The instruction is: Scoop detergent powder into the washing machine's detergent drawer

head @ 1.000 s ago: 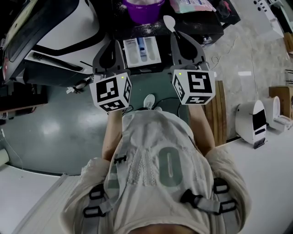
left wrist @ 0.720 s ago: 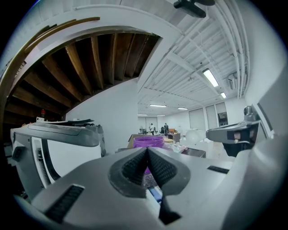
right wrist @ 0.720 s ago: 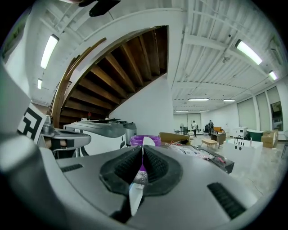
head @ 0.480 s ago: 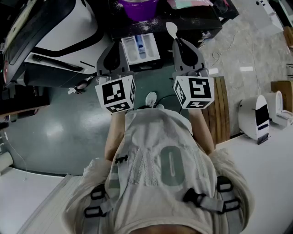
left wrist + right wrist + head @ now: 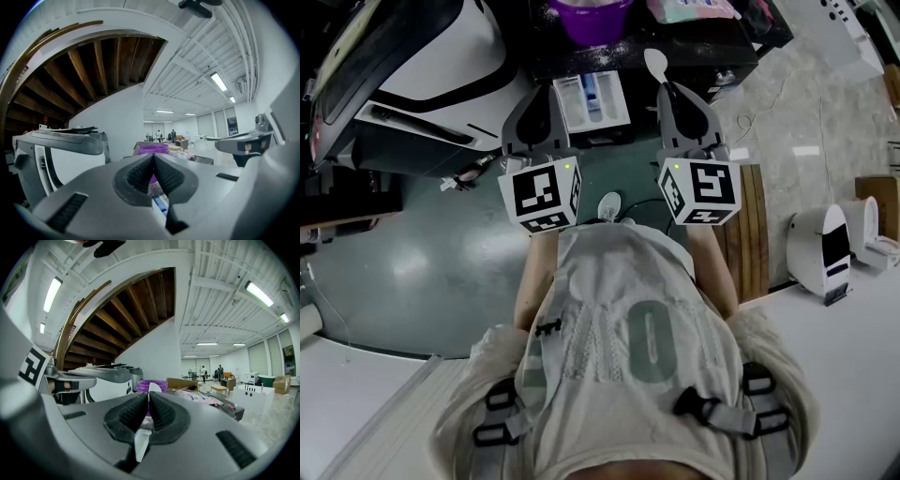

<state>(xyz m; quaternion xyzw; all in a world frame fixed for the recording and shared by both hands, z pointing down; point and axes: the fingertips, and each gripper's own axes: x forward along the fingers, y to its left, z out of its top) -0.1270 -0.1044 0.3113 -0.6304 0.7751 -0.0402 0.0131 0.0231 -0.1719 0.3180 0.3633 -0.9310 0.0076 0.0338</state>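
Detergent drawer (image 5: 605, 105), white with a blue section, sits just below the purple tub (image 5: 591, 17) in the head view. Right of the drawer, the right tongs (image 5: 667, 86) are clenched on the handle of a white scoop (image 5: 654, 62), whose bowl points toward the tub. Left of the drawer, the left tongs (image 5: 539, 89) are pressed together with nothing between them. White powder (image 5: 609, 49) speckles the dark tabletop (image 5: 712, 47) just beyond the drawer.
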